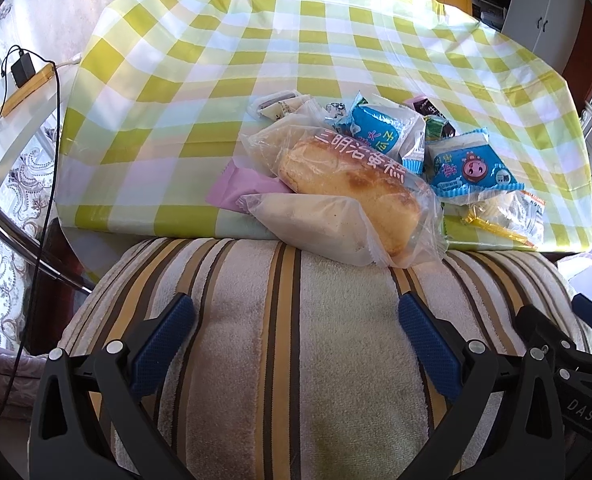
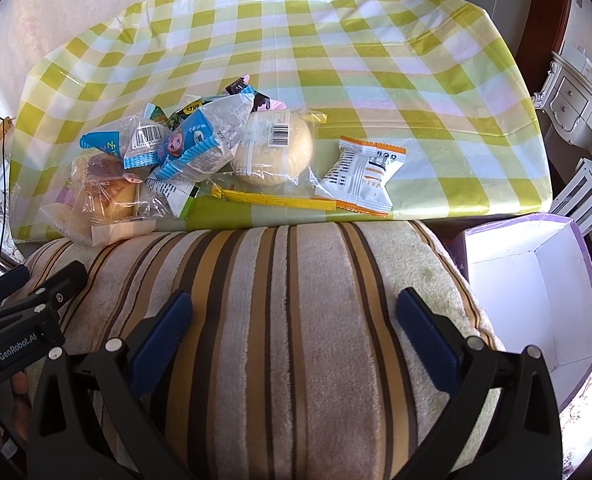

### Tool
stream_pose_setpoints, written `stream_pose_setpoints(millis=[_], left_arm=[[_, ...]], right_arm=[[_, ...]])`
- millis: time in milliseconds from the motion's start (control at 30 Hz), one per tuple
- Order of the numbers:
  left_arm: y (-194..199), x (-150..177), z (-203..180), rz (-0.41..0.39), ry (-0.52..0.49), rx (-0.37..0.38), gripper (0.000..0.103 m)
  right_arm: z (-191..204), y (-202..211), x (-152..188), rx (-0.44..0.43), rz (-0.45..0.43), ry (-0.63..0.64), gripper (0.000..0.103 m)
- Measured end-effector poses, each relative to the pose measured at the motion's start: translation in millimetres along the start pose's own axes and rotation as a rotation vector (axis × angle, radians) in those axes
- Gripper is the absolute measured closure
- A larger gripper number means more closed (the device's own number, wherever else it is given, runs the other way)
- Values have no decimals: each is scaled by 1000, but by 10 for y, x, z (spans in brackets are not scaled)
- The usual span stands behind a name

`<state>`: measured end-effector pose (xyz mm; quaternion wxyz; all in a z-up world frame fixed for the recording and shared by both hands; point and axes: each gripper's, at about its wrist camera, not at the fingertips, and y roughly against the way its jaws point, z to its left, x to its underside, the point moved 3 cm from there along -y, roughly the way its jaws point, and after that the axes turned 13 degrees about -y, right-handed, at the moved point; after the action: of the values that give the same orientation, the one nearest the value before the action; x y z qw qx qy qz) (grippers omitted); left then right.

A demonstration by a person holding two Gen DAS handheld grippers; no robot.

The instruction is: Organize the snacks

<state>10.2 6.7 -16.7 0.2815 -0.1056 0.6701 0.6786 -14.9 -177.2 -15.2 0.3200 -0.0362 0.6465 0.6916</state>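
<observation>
- Left wrist view: the left gripper (image 1: 296,320) hangs over a striped cushion (image 1: 279,344), its jaws spread wide with nothing between them. The snacks (image 1: 376,160) lie in a loose pile at the near edge of the checked table (image 1: 255,40), and the cake (image 1: 348,196) in its clear bag overhangs onto the cushion.
- Right wrist view: the right gripper (image 2: 293,320) is likewise spread and empty over the same cushion.
- Step in hand, as I judge it: the start, since no snack is held and the pile looks unsorted.
- Next move probably calls for reaching forward to one packet at the pile's edge and closing on it. The orange packet (image 2: 366,174) lies apart from the rest and looks the easiest pick for the right side.
- Only the right view shows an open, empty box (image 2: 536,292) beside the cushion, a likely place for the snacks, and the round bun (image 2: 273,148).
- Only the left view shows the cake's printed face and a charger (image 1: 23,68) on the shelf at far left.
</observation>
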Motion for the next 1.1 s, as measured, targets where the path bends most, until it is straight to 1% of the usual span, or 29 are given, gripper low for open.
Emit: stream_pose_setpoints(millis=[133,200,233,300,400,467,533,633,667,700,767,933,1000,1100], left_arm=[[33,-44,45,-42,92,104,5],[49,-99,58,-53,124,164,5],[56,-125,52,-63,142,182,5],[117,-219,140,-102,174,198,6],[170,-387,185,-135,166,179,6],[156,-447,339,-120,192,198,7],[103,-453,404,-89,215,248,8],[-12,-425,434,-40,227,294,14],[-70,-409,446,-20,248,319,20],[-127,-396,455,6,276,350,24],[-225,-363,474,37,317,393,26],[-323,-408,458,56,339,415,27],[-383,-416,469,72,341,409,37],[-436,-409,528,81,360,420,45]], right_arm=[[-65,0,-91,-82,48,6,1],[-81,13,-144,-102,53,15,1],[-84,24,-177,-108,44,19,1],[-100,47,-257,-133,20,12,1],[-126,52,-403,-165,2,-13,1],[-126,40,-502,-149,-13,-5,1],[-165,13,-596,-138,-20,-10,1],[-300,-66,-721,-126,-9,-65,1],[-343,-107,-751,-115,4,-79,1],[-380,-143,-774,-105,15,-88,1],[-439,-194,-810,-83,21,-99,1],[-527,-351,-899,-44,43,-132,1],[-556,-435,-927,-28,62,-152,1],[-592,-545,-955,-6,92,-171,1]])
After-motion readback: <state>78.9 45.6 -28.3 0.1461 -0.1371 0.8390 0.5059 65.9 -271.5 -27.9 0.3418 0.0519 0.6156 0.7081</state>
